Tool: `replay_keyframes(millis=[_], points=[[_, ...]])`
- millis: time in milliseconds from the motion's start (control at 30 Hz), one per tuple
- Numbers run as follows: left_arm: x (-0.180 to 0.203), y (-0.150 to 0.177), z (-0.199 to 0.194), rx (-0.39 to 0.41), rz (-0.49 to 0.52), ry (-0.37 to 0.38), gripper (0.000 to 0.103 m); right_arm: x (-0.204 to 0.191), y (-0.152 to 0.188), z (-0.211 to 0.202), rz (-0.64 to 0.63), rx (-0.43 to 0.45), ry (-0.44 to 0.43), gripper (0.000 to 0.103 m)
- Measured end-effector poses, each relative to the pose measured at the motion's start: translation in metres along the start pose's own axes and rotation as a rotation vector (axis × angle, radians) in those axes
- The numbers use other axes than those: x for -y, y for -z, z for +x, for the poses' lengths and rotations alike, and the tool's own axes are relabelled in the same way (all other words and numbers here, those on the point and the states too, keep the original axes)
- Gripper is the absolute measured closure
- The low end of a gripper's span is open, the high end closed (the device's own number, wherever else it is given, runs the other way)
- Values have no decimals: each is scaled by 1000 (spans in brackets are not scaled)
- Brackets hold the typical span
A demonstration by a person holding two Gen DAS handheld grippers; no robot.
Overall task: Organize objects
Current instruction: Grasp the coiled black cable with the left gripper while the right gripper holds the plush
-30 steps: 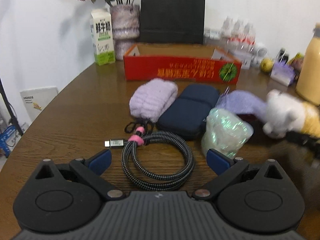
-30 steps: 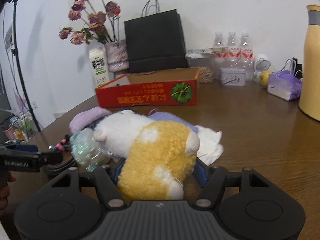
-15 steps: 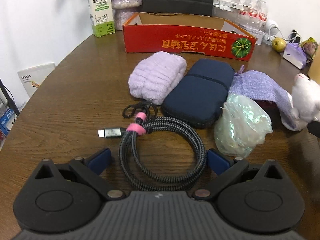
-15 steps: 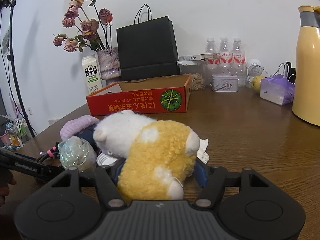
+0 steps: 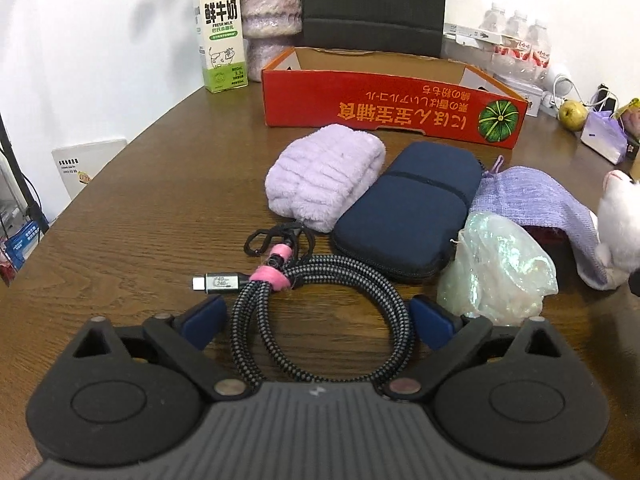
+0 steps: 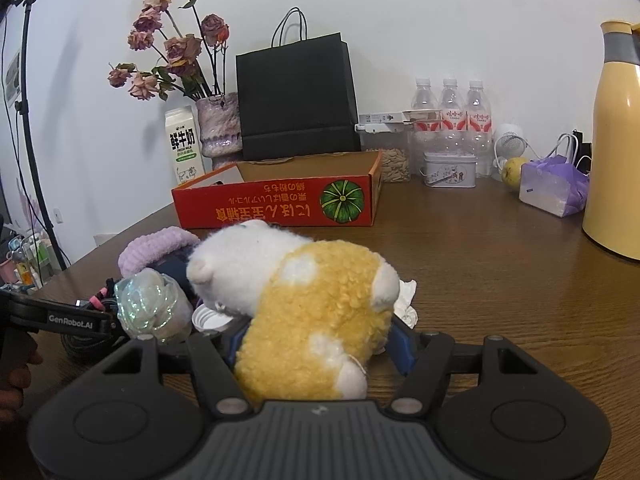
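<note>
1. The left gripper (image 5: 318, 312) is spread wide, its blue pads on either side of the coiled braided cable (image 5: 320, 320) on the table (image 5: 140, 208); whether the pads touch the coil cannot be told; a pink tie binds the coil near its metal plug, which points left.
2. The right gripper (image 6: 316, 344) is pinched on the yellow-and-white plush toy (image 6: 312, 304); the toy's rump sits between the blue pads and its white head points away and to the left.
3. Just beyond the left gripper's right pad stands a crumpled iridescent bag (image 5: 496, 268); in the right wrist view a white bottle cap (image 6: 210, 317) lies beside that bag.
4. Behind the cable lie, side by side and touching, a fluffy lilac pouch (image 5: 324, 180) and a navy zip case (image 5: 408, 208); a lilac mesh bag (image 5: 532, 200) lies to the case's right.
5. Farther back sits the open red cardboard tray (image 5: 384, 108) with a pumpkin printed on its wall; its inside shows bare cardboard.
6. Against the wall stand a milk carton (image 5: 220, 32), a vase (image 6: 220, 128) of dried roses, a black paper bag (image 6: 296, 96), water bottles (image 6: 452, 116) and, at far right, a yellow thermos (image 6: 616, 148).
</note>
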State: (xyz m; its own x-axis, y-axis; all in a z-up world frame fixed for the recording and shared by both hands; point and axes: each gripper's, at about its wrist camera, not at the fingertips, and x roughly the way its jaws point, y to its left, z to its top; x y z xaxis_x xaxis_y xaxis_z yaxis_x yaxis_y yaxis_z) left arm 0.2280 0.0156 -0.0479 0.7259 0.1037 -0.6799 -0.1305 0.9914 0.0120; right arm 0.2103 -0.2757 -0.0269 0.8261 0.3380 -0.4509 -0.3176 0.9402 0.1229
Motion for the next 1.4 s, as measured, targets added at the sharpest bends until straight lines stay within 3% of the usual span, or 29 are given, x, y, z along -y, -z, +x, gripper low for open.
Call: replay_keyframes(millis=[33, 400, 667, 1033, 1400], points=[[0, 0, -1, 11, 1, -2, 12, 0, 0, 0, -2, -2, -1, 37], [-9, 12, -16, 63, -31, 26, 14, -1, 0, 0, -8, -2, 11, 37], [-17, 15, -44, 145, -22, 17, 14, -6, -1, -1, -11, 1, -8, 37], [-9, -8, -69, 262, 0, 78, 14, -19, -25, 2, -7, 17, -57, 37], [-1, -49, -63, 329, -2, 103, 14, -30, -64, 24, -30, 57, -90, 37]])
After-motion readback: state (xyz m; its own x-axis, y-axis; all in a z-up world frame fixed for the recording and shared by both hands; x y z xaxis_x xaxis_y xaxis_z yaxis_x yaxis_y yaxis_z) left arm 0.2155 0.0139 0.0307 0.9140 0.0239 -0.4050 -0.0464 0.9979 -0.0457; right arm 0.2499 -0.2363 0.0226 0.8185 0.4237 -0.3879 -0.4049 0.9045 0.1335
